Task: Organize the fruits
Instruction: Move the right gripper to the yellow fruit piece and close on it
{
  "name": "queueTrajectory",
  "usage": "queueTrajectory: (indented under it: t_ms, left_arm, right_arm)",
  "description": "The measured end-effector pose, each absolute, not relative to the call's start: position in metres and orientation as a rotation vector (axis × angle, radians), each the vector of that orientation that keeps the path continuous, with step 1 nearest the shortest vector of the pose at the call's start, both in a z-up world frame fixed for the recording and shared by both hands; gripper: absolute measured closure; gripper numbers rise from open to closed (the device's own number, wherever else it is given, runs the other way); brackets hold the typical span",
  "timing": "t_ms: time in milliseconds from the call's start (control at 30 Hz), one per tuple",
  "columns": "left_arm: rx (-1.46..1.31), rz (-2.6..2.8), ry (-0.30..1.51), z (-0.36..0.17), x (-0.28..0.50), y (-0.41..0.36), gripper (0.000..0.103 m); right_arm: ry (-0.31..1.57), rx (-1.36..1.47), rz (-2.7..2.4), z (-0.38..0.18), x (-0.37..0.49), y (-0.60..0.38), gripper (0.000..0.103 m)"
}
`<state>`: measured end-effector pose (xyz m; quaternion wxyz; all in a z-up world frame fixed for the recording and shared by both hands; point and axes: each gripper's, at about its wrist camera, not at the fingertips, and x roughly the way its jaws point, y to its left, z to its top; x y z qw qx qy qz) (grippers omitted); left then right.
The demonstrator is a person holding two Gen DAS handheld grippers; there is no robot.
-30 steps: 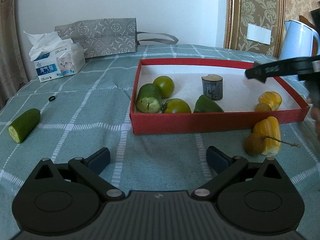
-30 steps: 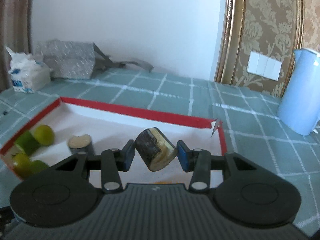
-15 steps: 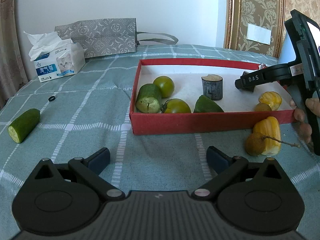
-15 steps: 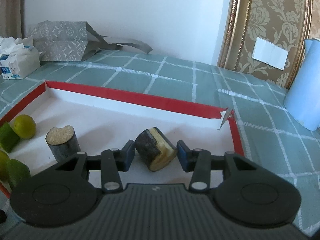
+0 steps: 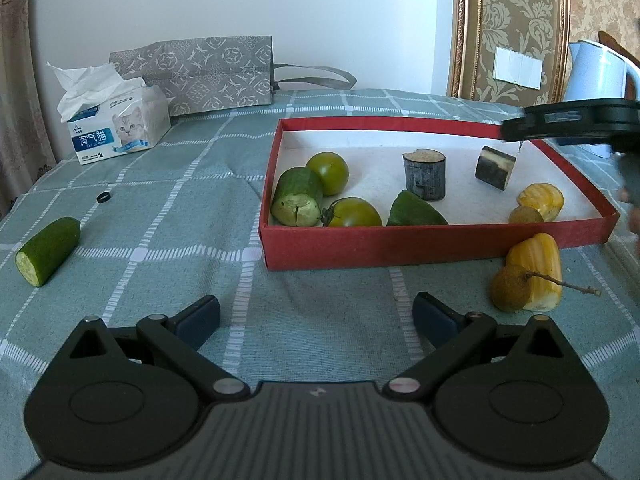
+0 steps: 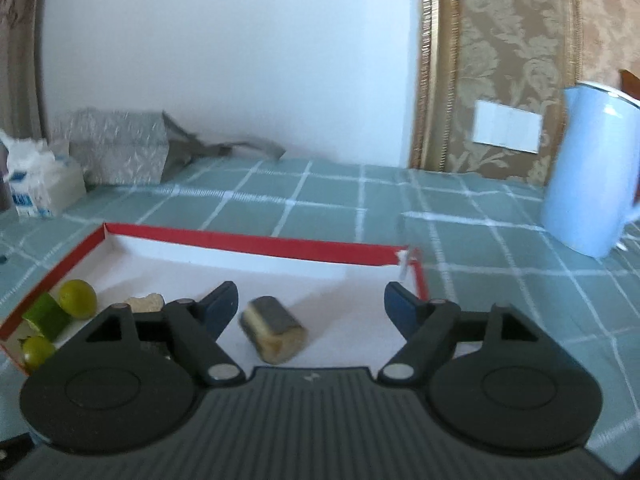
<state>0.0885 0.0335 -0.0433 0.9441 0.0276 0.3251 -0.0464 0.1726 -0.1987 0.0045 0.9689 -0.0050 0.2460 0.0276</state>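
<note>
Right gripper (image 6: 310, 304) jaws opening, pads spread to either side of the dark cut stem piece (image 6: 274, 328), which sits low-centre in the right wrist view and nearer the left pad; neither pad touches it. It lies on the white floor of the red box (image 6: 256, 242); in the left wrist view the same piece (image 5: 495, 167) shows at the box's upper right, tilted on its edge, pale cut face toward the lower right. Release looks done. Left gripper (image 5: 316, 318) wide and empty, at the bottom centre of its frame, over bare cloth in front of the box's near wall. Two pieces left outside the box. Yellow fruit piece (image 5: 538, 274) with a round brown fruit (image 5: 511, 288) against it, stalk pointing right, lies just outside the near wall at right of the left wrist view. Cucumber half (image 5: 48, 250) lies at far left, well apart from the box, long axis running lower left to upper right, cut face toward lower left. Judgement: cucumber is the left gripper's to take, being up and to the left of its jaws; a grasp would go best across the short axis, so the wrist would need turning. The yellow cluster lies on the side where the right gripper (image 5: 568, 120) works, so it likely suits that hand better.
</note>
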Motion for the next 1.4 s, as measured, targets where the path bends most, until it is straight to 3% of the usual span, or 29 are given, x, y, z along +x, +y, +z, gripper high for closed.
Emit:
queueTrajectory:
  t_ms: [433,567,1233,1400]
  left_arm:
    - [0.056,-0.095,0.663,-0.043,0.088,0.034,0.0]
    - [0.056,-0.095,0.663,-0.043,0.088,0.034,0.0]
    - [0.056,-0.095,0.662,-0.043,0.088,0.034,0.0]
    - [0.056,-0.094,0.662,-0.044,0.088,0.034,0.0]
  right_arm:
    - [0.417,-0.092,0.125,-0.008,0.052,-0.202,0.029]
    - [0.479,-0.111,0.182,-0.019,0.051,-0.189,0.042]
    - [0.577,0.104,0.21,-0.024,0.062,-0.174,0.041]
    - [0.617,0.09,0.154,-0.03,0.07,-0.163,0.037]
